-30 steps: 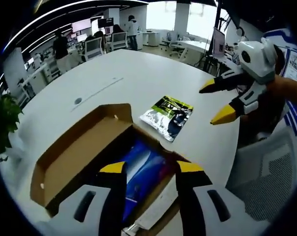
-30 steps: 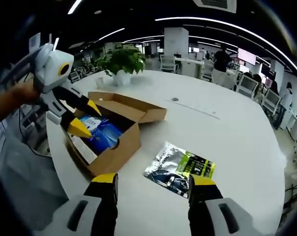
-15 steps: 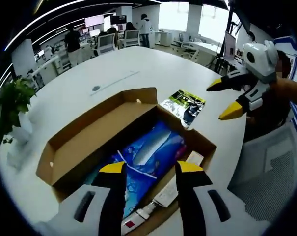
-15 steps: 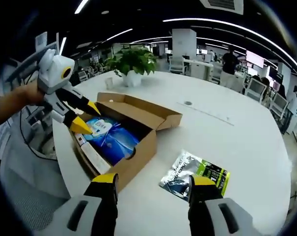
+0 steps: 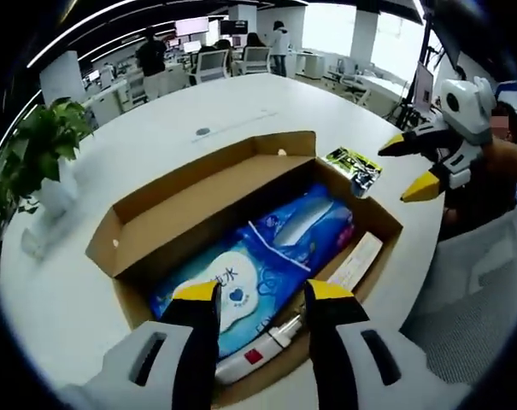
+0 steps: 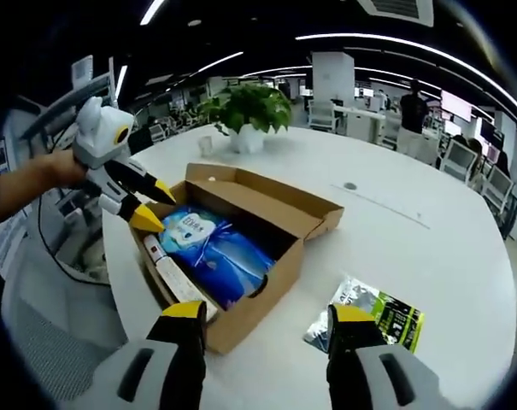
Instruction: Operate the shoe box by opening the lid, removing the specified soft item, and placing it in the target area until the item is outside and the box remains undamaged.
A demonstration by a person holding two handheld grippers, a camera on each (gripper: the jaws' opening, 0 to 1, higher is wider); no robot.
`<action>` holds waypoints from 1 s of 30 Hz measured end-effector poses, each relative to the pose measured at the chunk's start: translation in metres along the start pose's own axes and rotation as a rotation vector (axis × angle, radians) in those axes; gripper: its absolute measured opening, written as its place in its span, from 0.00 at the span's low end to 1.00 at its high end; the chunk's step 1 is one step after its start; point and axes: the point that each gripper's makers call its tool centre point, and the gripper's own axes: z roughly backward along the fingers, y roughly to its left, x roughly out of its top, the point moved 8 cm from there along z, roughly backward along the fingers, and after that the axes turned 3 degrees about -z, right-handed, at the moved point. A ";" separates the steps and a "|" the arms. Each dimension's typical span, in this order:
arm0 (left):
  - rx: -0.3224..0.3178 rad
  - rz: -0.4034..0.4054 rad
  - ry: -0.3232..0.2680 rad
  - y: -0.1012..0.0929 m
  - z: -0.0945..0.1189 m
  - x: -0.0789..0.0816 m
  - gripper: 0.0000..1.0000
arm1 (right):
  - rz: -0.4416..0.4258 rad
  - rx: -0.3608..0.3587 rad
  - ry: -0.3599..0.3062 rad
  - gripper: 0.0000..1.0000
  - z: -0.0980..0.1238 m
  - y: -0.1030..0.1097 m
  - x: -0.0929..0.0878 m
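The open brown cardboard shoe box (image 5: 241, 222) sits near the edge of the round white surface (image 5: 155, 128) closest to the person, its lid flap folded back flat on the far side. Compared with a second ago, the left gripper view has pulled back and risen, so the whole inside of the box now shows where before only a strip of blue was visible between the fingers.

Inside lies the soft blue plastic pack of wipes (image 5: 267, 265) with a white label patch, filling most of the box floor; alongside it, against the near wall, lies a long white tube with a red end (image 5: 267, 346) and a flat pale card (image 5: 356, 260).

The left gripper (image 5: 260, 295) hovers above the near end of the box with its yellow-tipped fingers spread, touching nothing; in the right gripper view it hangs over the box's near corner (image 6: 143, 205).

The right gripper (image 6: 267, 320) has also drawn back, fingers spread and empty, so the box now lies more centrally ahead of it.

The silver, black and green foil pouch (image 6: 369, 312) lies flat on the surface just beside the box, towards the right gripper, unmoved.

A potted green plant (image 6: 249, 111) stands at the far edge.
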 end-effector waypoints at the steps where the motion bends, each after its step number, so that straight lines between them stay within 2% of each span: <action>1: 0.008 0.004 0.001 0.002 0.002 -0.002 0.39 | 0.003 0.005 -0.002 0.54 -0.002 0.002 0.001; 16: 0.074 0.099 -0.012 0.025 0.025 -0.030 0.39 | 0.028 0.072 -0.014 0.51 -0.021 0.026 0.014; 30: 0.097 0.152 -0.037 0.028 0.041 -0.045 0.40 | 0.052 0.138 -0.020 0.48 -0.045 0.053 0.020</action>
